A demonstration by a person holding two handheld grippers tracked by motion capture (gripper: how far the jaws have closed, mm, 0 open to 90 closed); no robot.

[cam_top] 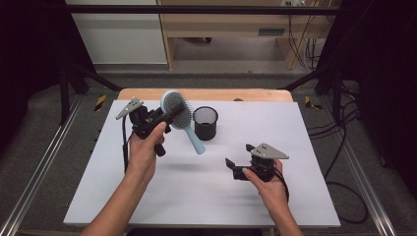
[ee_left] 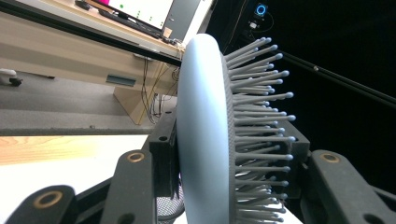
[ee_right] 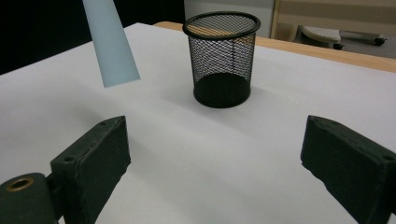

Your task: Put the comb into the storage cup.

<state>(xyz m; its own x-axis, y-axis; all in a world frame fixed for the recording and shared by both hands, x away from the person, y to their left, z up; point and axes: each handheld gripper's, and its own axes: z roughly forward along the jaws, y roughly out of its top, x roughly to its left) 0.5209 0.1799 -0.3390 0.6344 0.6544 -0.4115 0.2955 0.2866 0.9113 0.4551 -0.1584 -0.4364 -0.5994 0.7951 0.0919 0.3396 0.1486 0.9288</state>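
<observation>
- The left hand-held gripper sits left of centre in the high view, its jaws closed across the head of the pale blue hairbrush; the left gripper view shows one jaw against the smooth back of the hairbrush and the other pressed in among the bristles.
- The brush hangs clear of the white tabletop, head up and handle slanting down toward the right, its tip just left of the black mesh cup.
- The right hand-held gripper waits low at the lower right of the high view, jaws spread wide with nothing between them; its own view looks past the handle tip at upper left to the mesh cup, upright at upper centre.
- The work looks like standing the brush in the cup, handle first.
- To do it well, I would swing the handle nearer to vertical and bring its tip over the middle of the cup's mouth before lowering.
- The bristle-side grip is soft, so the brush may pivot; move slowly.
- The cup is light and could tip if the handle nudges its rim; the free gripper could steady its wall.
- Let go only once the handle rests on the bottom.
</observation>
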